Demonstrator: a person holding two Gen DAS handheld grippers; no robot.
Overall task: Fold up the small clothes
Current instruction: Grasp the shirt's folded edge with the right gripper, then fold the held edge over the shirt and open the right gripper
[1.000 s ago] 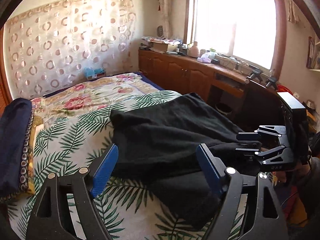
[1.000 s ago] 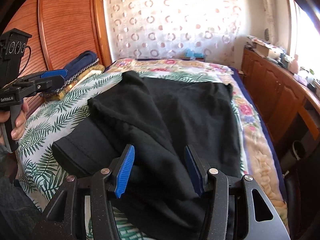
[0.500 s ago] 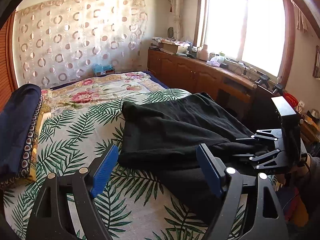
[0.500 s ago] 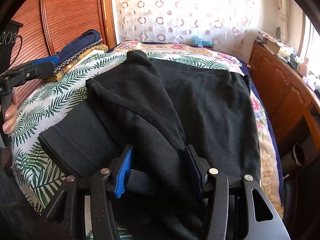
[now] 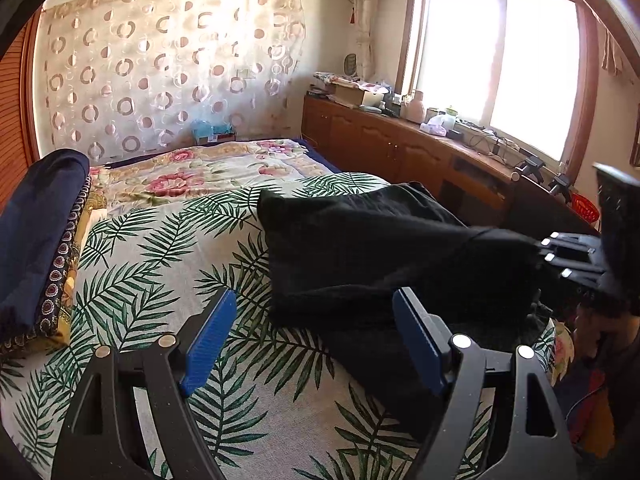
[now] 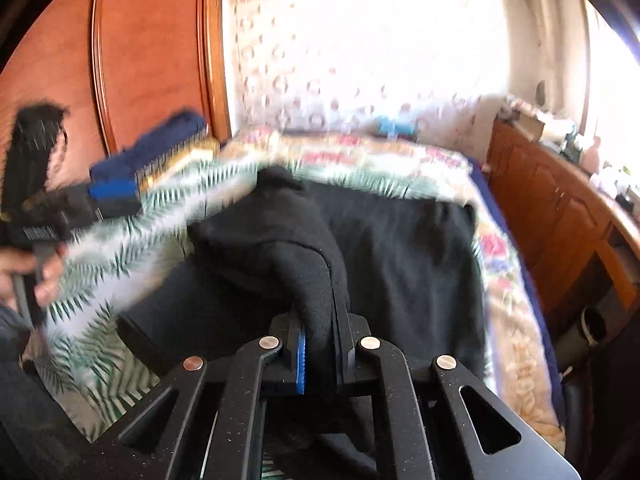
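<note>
Black garment (image 6: 400, 264) rumpled, spread mid-frame on bed (image 5: 168, 264).
Right gripper (image 6: 318, 344) just clenched, pinching 1 raised fold; left gripper (image 5: 312, 340) jaws released, empty.

no readable text, labels or numbers

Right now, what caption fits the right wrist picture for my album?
Right gripper pinching a fold of the black garment on the leaf-print bedspread.

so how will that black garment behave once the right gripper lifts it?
Likely floppy: the black garment bunches into a ridge where the right gripper pinches it. Probably drags rather than lifts whole, since most still lies on the bed. The fleecy-looking surface suggests little slip.
</note>
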